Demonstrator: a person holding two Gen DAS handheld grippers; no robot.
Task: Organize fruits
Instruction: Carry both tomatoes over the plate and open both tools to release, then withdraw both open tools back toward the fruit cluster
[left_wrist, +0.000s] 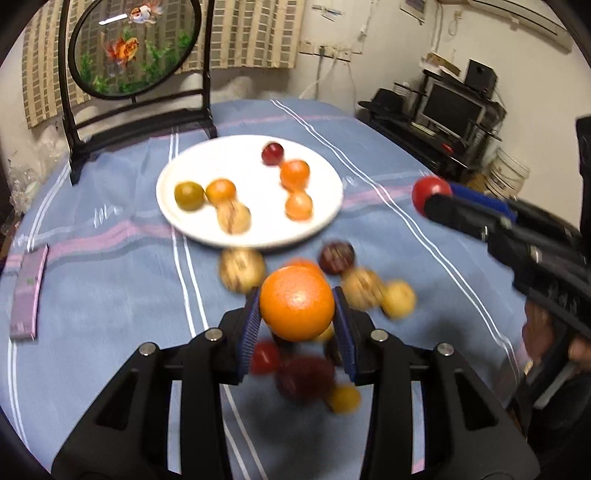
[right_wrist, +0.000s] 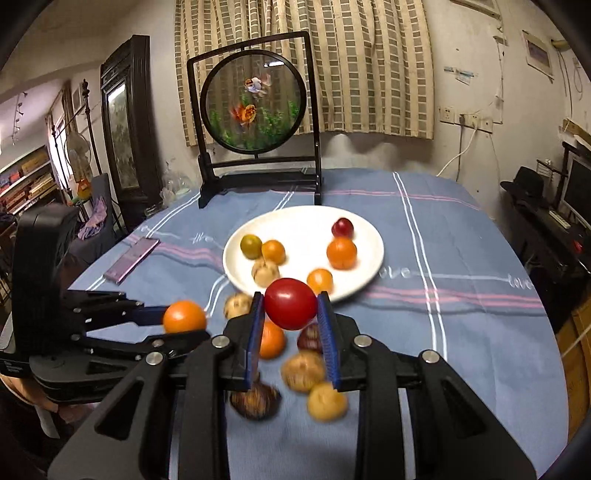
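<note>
My left gripper (left_wrist: 297, 301) is shut on an orange (left_wrist: 296, 302) and holds it above loose fruit on the blue cloth, near the plate's front edge. My right gripper (right_wrist: 291, 304) is shut on a red fruit (right_wrist: 290, 303), also held above the cloth in front of the plate. A white plate (left_wrist: 255, 232) carries several small fruits: orange, green, red and tan. It also shows in the right wrist view (right_wrist: 364, 275). The right gripper with its red fruit (left_wrist: 430, 192) shows at the right of the left wrist view. The left gripper with its orange (right_wrist: 184, 316) shows at the left of the right wrist view.
Several loose fruits lie on the cloth under both grippers, such as a tan one (left_wrist: 242, 269) and a dark one (right_wrist: 255, 400). A framed round goldfish screen (right_wrist: 256, 99) stands behind the plate. A purple flat case (left_wrist: 27, 291) lies at the table's left.
</note>
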